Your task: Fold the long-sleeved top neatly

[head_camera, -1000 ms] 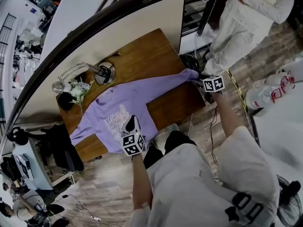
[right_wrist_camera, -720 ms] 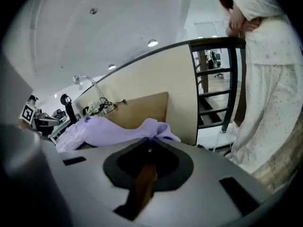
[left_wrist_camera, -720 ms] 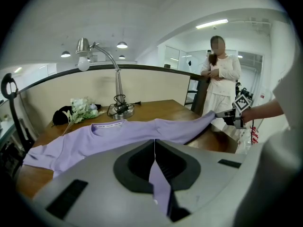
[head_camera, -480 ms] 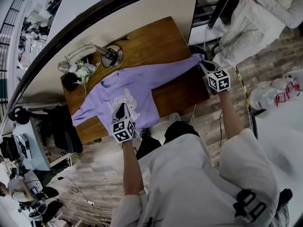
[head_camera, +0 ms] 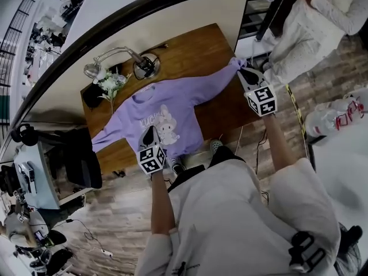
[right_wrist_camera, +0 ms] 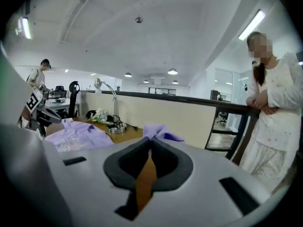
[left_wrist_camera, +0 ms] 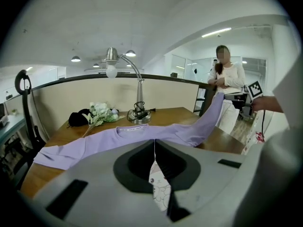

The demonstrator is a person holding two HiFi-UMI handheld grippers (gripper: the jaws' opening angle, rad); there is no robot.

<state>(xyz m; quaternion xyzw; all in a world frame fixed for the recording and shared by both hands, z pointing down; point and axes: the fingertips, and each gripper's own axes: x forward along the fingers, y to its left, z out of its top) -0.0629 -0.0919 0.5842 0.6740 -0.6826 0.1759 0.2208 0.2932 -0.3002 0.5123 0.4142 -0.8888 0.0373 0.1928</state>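
Currently, the purple top (head_camera: 167,111) is spread front-up across the wooden desk (head_camera: 190,48) in the middle of the head view. Its near hem is pinched by the left hand-held gripper (head_camera: 150,132), whose jaws are pressed together on a fold of the printed fabric. The sleeve (head_camera: 215,84) toward the upper right of the frame is held by its cuff in the right hand-held gripper (head_camera: 242,72). Those jaws have just been closing and are clamped narrowly on the cloth, and the cuff is raised off the desk. A lamp (head_camera: 144,66) and flowers (head_camera: 110,84) are set beyond the collar, at the upper left.
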